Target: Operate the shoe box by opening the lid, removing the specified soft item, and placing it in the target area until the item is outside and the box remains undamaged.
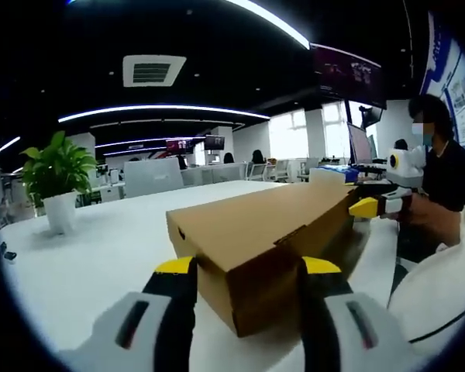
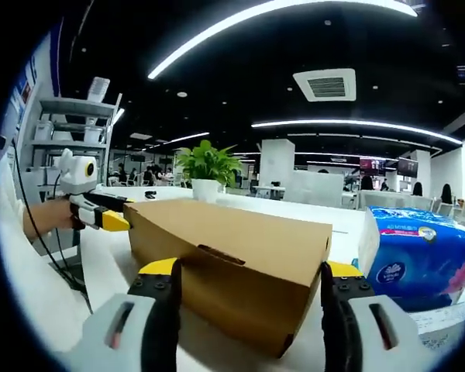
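Cardboard fills the middle of the left gripper view: the closed brown shoe box point(image 1: 267, 244) lies on the white table point(image 1: 85, 256), its lid down and a tab slot on the near flap. At the left of the frame stands a potted plant point(image 1: 56, 182) in a white pot. At the bottom centre, the left gripper point(image 1: 246, 267) holds its yellow-tipped jaws wide apart on either side of the box's near corner; contact with the card cannot be judged. At the right edge, the right gripper point(image 1: 366, 207) reaches the box's far end.

In the right gripper view, the left gripper point(image 2: 112, 221) meets the box point(image 2: 232, 267) at middle left. The plant point(image 2: 208, 172) sits behind, upper centre. The right gripper point(image 2: 249, 271) straddles the box's near end, jaws spread. A blue tissue pack point(image 2: 418, 260) lies at the right.
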Tool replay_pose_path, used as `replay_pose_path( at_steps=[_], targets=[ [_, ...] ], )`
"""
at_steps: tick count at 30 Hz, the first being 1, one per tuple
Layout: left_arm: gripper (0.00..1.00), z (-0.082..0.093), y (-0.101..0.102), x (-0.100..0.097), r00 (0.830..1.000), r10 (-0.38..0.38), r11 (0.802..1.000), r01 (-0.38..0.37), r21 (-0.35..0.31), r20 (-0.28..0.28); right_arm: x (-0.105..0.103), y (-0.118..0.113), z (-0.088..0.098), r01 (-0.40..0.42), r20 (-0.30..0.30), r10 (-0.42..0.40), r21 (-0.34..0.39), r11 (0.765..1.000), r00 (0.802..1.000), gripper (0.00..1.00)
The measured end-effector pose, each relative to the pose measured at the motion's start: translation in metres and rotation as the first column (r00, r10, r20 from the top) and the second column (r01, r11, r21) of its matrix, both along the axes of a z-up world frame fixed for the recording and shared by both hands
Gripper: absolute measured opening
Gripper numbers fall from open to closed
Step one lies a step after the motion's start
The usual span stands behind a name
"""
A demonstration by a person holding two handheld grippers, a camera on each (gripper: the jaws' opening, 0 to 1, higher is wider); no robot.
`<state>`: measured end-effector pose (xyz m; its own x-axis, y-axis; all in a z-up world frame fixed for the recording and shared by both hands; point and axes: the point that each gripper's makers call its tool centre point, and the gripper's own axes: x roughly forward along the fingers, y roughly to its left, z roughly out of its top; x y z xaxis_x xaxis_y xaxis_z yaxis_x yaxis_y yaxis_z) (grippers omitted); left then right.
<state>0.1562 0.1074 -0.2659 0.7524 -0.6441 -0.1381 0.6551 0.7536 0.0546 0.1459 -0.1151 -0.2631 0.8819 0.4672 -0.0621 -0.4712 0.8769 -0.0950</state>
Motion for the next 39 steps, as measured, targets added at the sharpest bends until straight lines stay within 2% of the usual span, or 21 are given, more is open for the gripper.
replay_pose_path(
  at_steps=[7, 22, 28, 30, 34, 39],
  targets=[
    [0.53, 0.000, -0.004, -0.006, 1.000, -0.005, 1.000, 0.005, 0.003, -0.002, -0.008, -0.004, 0.000, 0.009, -0.002, -0.009, -0.002, 1.000, 1.000, 0.75],
    [0.54, 0.000, -0.007, -0.006, 1.000, -0.009, 1.000, 0.009, -0.004, 0.003, -0.007, -0.007, -0.001, 0.002, 0.008, -0.002, -0.026, 1.000, 1.000, 0.75],
    [0.54, -0.001, -0.007, -0.006, 1.000, -0.011, 1.000, 0.011, 0.014, 0.010, -0.008, -0.007, -0.001, 0.010, 0.010, -0.010, -0.040, 0.999, 1.000, 0.74],
    [0.57, 0.000, -0.007, -0.007, 1.000, -0.014, 1.000, 0.014, -0.015, -0.008, -0.008, -0.007, 0.000, 0.012, 0.017, -0.011, -0.047, 0.999, 1.000, 0.74],
    [0.59, 0.001, -0.008, -0.008, 0.999, -0.034, 0.999, 0.032, -0.040, -0.037, -0.009, -0.010, 0.010, 0.028, 0.048, -0.026, -0.046, 0.999, 0.998, 0.74],
    [0.58, 0.006, -0.003, -0.007, 1.000, -0.021, 0.999, 0.020, -0.039, -0.014, -0.013, -0.010, 0.019, 0.031, 0.070, -0.027, -0.054, 0.998, 0.997, 0.72]
  ],
)
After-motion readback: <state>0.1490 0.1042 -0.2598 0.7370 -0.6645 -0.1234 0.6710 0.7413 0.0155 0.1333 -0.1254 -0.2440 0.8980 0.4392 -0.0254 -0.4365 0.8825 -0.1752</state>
